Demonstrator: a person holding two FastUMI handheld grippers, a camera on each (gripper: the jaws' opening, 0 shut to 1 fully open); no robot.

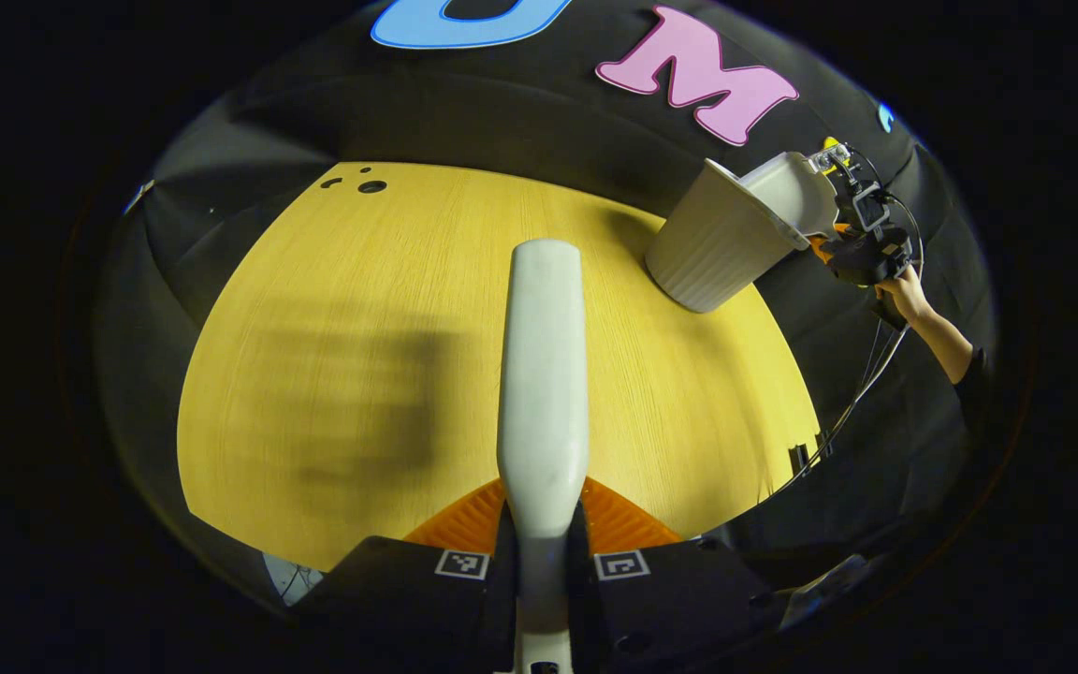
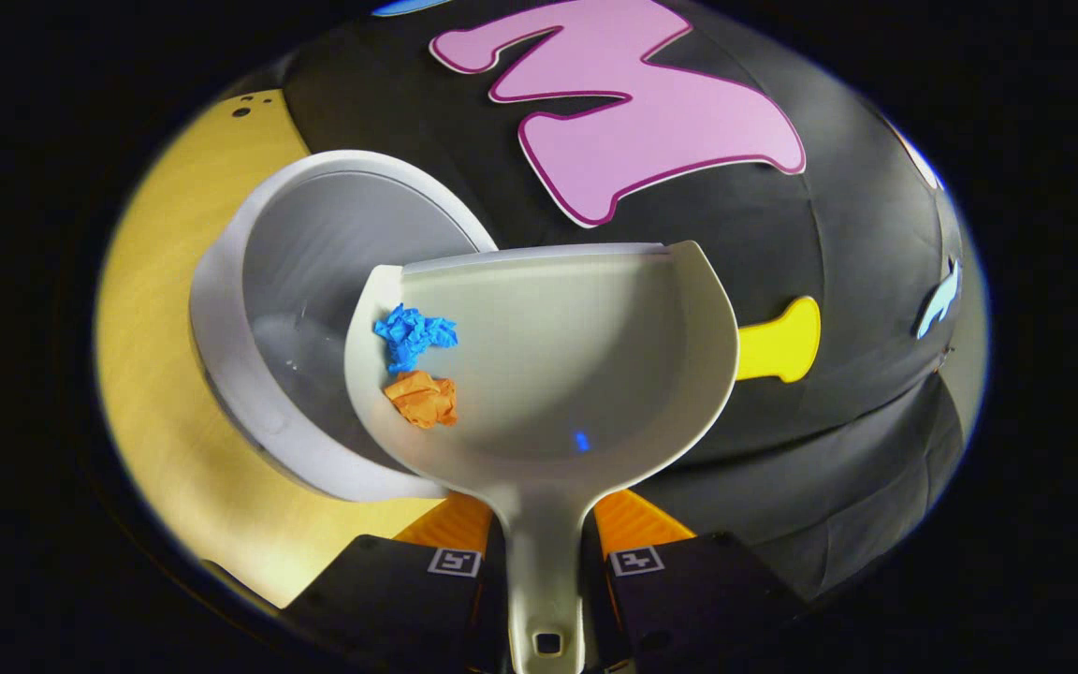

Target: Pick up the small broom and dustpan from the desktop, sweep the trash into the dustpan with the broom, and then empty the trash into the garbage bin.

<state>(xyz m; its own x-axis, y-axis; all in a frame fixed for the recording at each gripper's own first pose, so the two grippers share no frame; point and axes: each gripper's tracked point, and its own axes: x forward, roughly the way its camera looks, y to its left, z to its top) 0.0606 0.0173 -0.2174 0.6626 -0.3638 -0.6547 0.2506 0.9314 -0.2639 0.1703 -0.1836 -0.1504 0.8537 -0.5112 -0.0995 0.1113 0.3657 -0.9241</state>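
Clamped low in the right gripper view, the dustpan's (image 2: pixel 548 365) handle runs back between the right gripper's (image 2: pixel 546 562) two fingers, which press on it from either side so the pan can be carried and tipped. Its shallow white bowl is held out over the rim of the garbage bin (image 2: pixel 258 271), leaning toward that side, a posture that looks meant to let the load slide off into the bin's open mouth. The bin stands at the far edge of the yellow desktop (image 1: pixel 333 374), close to the booth wall, and from this angle its pale interior holds nothing I can make out. In the left gripper view the left gripper (image 1: pixel 544 562) is closed on the broom's (image 1: pixel 544 374) white handle, which points out above the bare desktop, parked clear of the pouring. Two scraps remain in the pan near its bin-side wall: a blue paper wad (image 2: pixel 413 334) and, touching it, an orange paper wad (image 2: pixel 422 398). Emptying is not yet done.
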